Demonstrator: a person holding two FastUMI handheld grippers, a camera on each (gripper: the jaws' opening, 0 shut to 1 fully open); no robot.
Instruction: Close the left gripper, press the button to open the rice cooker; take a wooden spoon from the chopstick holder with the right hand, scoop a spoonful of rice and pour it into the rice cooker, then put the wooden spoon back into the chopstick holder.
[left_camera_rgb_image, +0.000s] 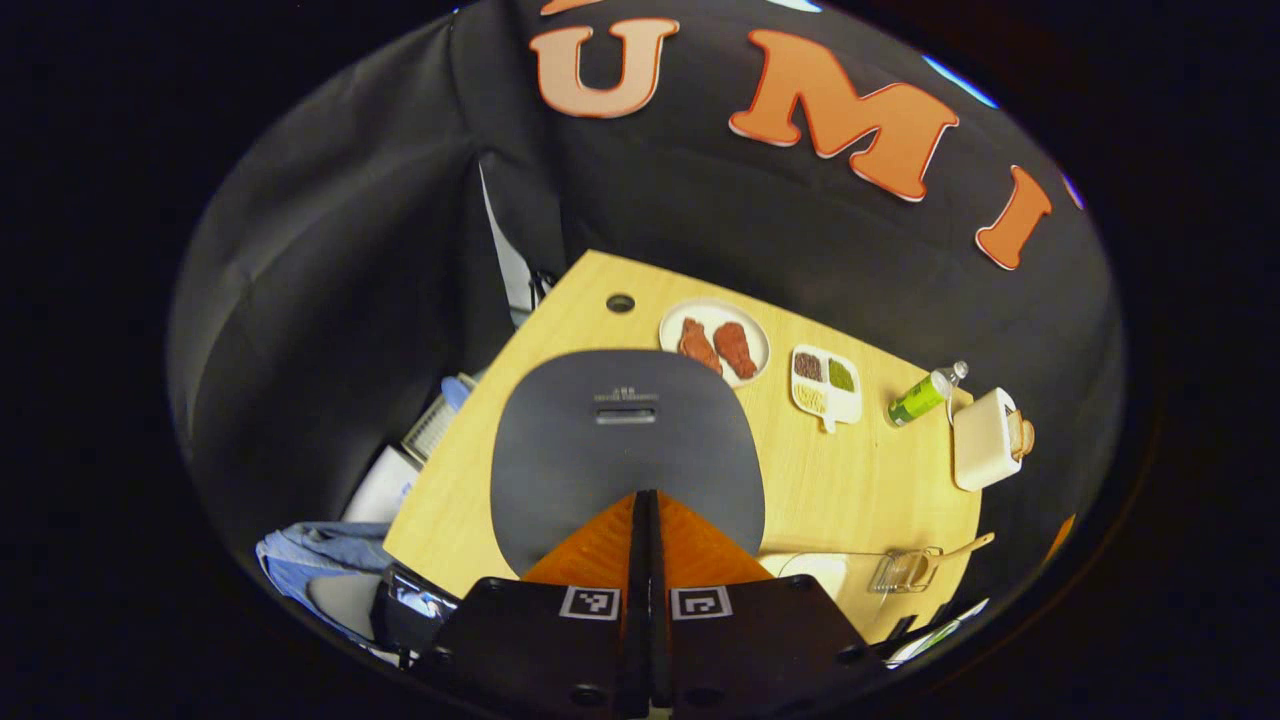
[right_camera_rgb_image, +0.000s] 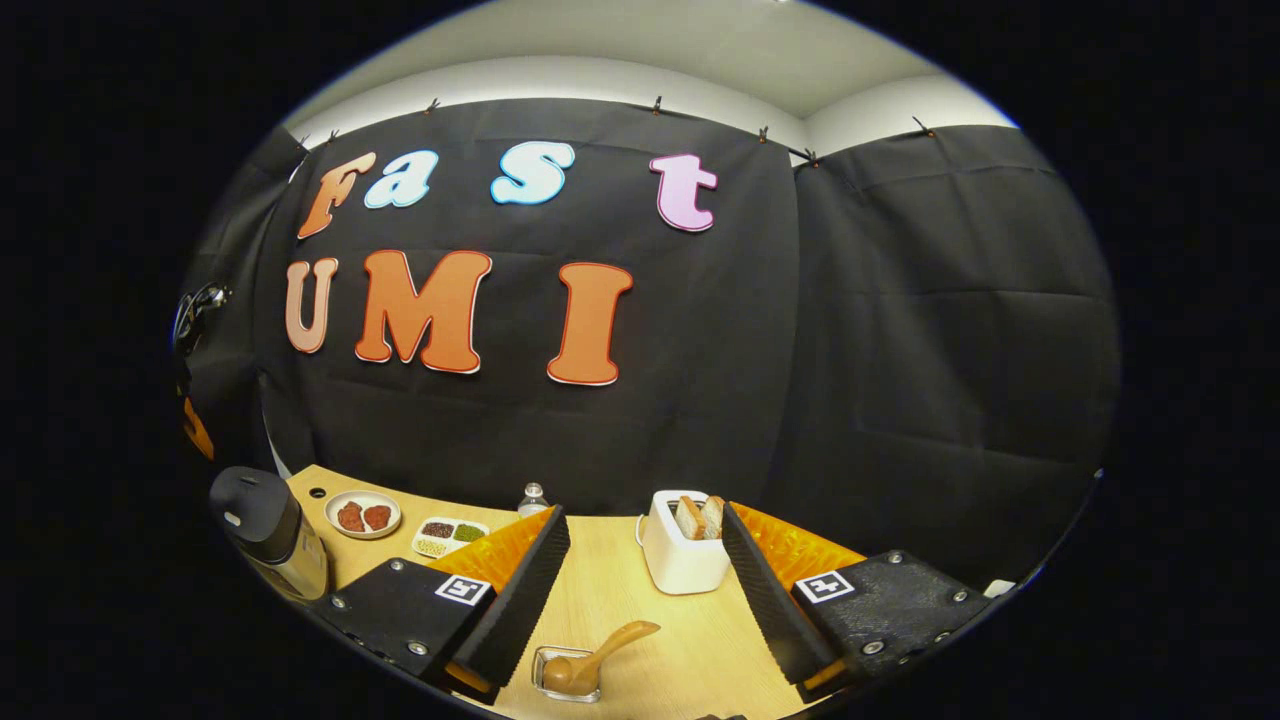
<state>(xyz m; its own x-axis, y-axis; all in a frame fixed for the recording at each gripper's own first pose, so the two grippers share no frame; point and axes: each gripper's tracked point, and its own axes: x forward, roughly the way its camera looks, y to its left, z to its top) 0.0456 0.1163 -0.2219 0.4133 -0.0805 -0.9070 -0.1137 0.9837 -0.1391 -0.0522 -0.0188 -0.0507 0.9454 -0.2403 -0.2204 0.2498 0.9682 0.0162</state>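
In the left gripper view the left hand-held gripper (left_camera_rgb_image: 645, 515) has its fingers pressed flat together on nothing and hangs over the near edge of the rice cooker (left_camera_rgb_image: 625, 455), whose lid is down, with the slot-like button (left_camera_rgb_image: 626, 414) straight ahead along the fingers. To the right, in the right gripper view, the right hand-held gripper (right_camera_rgb_image: 645, 560) is spread wide above the desk (right_camera_rgb_image: 610, 590). The wooden spoon (right_camera_rgb_image: 600, 655) sits in the clear chopstick holder (right_camera_rgb_image: 568, 675) just below and between its fingers, handle slanting up and right.

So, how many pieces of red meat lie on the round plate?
2: both meat pieces lie side by side on the round plate, behind the rice cooker. None seems hidden.
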